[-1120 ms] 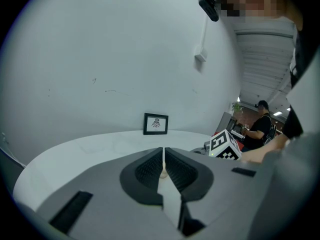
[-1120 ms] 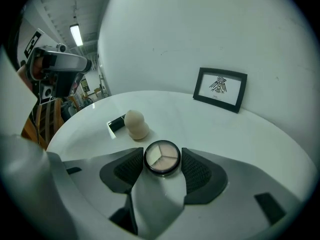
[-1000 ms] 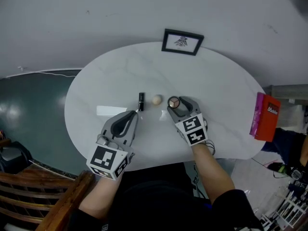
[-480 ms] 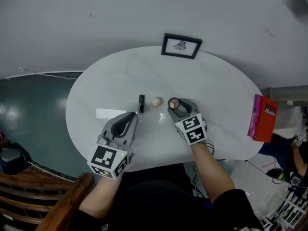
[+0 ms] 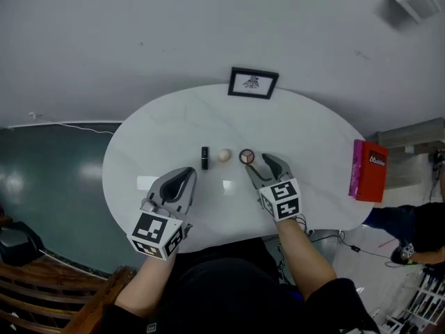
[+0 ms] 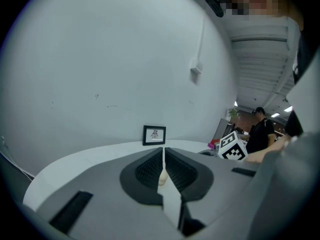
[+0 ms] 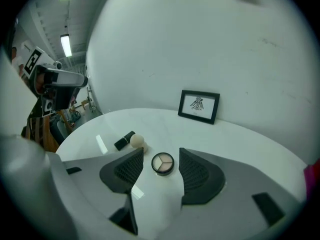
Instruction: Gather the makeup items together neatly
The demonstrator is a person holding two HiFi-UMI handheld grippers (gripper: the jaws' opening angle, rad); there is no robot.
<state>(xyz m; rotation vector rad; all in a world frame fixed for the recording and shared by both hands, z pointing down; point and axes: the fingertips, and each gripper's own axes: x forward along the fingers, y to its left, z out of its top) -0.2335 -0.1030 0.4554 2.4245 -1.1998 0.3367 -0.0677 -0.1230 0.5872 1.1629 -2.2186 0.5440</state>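
**Three makeup items in a row, both grippers empty**

A white oval marble-patterned table (image 5: 174,124) stands against a pale wall. Over its near edge the person holds both tools. The left gripper (image 5: 188,175) has its jaws pressed together with nothing between them, and it sits apart from the items, to their near left. The right gripper (image 5: 261,164) has its jaws standing apart; its own view shows the compact lying on the table in the gap between them, with clear space on either side and neither pad touching it.

A red and magenta box (image 5: 368,170) stands upright at the table's right edge. A small black-framed picture (image 5: 253,83) leans at the far edge by the wall.

The makeup lies near the table's middle in a short line. At the right is a round black compact with three pale powder pans (image 5: 247,156). Just beside it is a beige egg-shaped sponge (image 5: 224,155). At the left is a black lipstick tube (image 5: 204,157), lying flat with its length pointing away from the person
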